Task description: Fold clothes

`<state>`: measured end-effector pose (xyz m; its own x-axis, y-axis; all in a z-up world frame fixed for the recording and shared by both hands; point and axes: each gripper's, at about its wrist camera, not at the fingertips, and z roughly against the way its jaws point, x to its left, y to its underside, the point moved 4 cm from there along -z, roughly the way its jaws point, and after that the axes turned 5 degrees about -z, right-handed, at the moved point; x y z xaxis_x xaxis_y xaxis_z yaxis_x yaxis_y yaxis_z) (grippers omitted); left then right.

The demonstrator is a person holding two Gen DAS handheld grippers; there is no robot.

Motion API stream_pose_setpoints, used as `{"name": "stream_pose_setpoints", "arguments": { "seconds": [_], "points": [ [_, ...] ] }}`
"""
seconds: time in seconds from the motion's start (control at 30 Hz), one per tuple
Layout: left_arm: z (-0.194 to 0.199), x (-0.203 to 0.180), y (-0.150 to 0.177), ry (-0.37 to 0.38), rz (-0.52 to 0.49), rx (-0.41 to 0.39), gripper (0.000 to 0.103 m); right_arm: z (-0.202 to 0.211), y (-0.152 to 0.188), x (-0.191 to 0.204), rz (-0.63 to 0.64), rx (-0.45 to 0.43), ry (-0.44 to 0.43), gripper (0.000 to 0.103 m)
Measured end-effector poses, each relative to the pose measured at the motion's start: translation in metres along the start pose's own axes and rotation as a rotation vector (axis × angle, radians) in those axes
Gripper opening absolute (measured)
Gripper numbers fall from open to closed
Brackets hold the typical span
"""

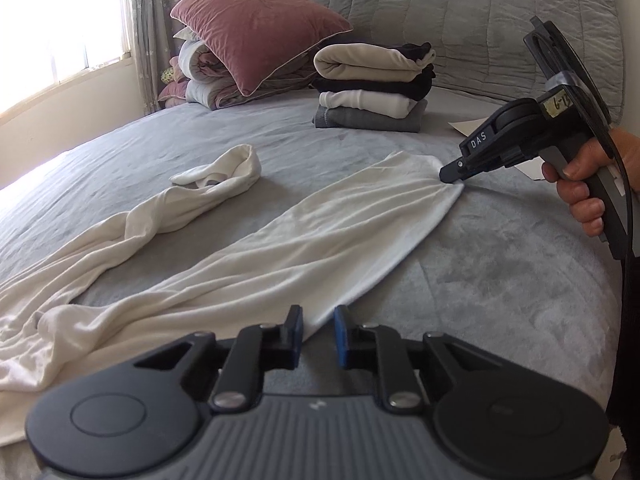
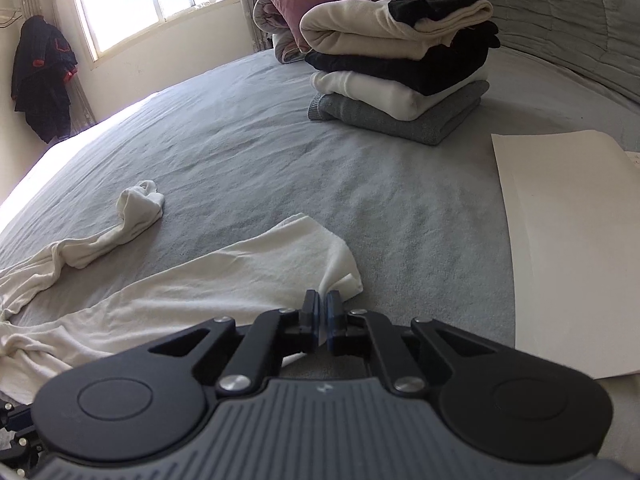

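A white long-legged garment lies spread across the grey bed. One leg is stretched flat toward the right, and my right gripper is shut on the corner of its hem, held by a hand. The right wrist view shows that pinched hem corner just ahead of the closed right gripper. The other leg is twisted, with its cuff turned over. My left gripper is open low over the bed, and the flat leg's near edge reaches into the gap between its fingers.
A stack of folded clothes sits near the headboard, with a pink pillow on rolled bedding to its left. A white paper sheet lies on the bed at the right. Dark clothing hangs beside the window.
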<state>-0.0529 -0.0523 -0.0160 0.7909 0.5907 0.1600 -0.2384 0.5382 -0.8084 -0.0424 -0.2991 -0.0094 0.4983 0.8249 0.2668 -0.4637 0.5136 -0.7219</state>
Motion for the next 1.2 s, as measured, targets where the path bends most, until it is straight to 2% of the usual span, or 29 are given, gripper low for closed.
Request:
{"name": "stream_pose_setpoints", "arguments": {
  "seconds": [0.2, 0.33, 0.47, 0.63, 0.77, 0.83, 0.97, 1.2],
  "points": [
    [0.022, 0.005, -0.007, 0.018, 0.035, -0.079, 0.000, 0.019, -0.004, 0.000, 0.023, -0.014, 0.008, 0.003],
    [0.039, -0.002, -0.004, 0.069, 0.005, -0.079, 0.000, 0.035, 0.002, -0.001, 0.079, -0.012, 0.012, 0.003],
    [0.049, -0.013, 0.002, 0.151, -0.024, -0.028, 0.000, 0.047, 0.015, -0.007, 0.105, 0.020, 0.028, 0.003],
    [0.044, -0.023, 0.011, 0.127, -0.056, 0.105, 0.000, 0.053, 0.032, -0.017, 0.102, 0.069, 0.024, 0.003],
    [0.043, -0.023, 0.010, 0.121, -0.028, 0.183, 0.000, 0.055, 0.037, -0.014, 0.118, 0.069, 0.034, 0.005],
    [0.043, -0.024, 0.009, 0.115, -0.026, 0.201, 0.000, 0.056, 0.037, -0.010, 0.143, 0.068, 0.044, 0.012],
    [0.043, -0.025, 0.007, 0.107, -0.034, 0.220, 0.000, 0.057, 0.038, -0.004, 0.183, 0.068, 0.062, 0.013],
    [0.042, -0.028, 0.002, 0.094, -0.049, 0.254, 0.001, 0.058, 0.037, -0.003, 0.181, 0.080, 0.066, 0.014]
  ]
}}
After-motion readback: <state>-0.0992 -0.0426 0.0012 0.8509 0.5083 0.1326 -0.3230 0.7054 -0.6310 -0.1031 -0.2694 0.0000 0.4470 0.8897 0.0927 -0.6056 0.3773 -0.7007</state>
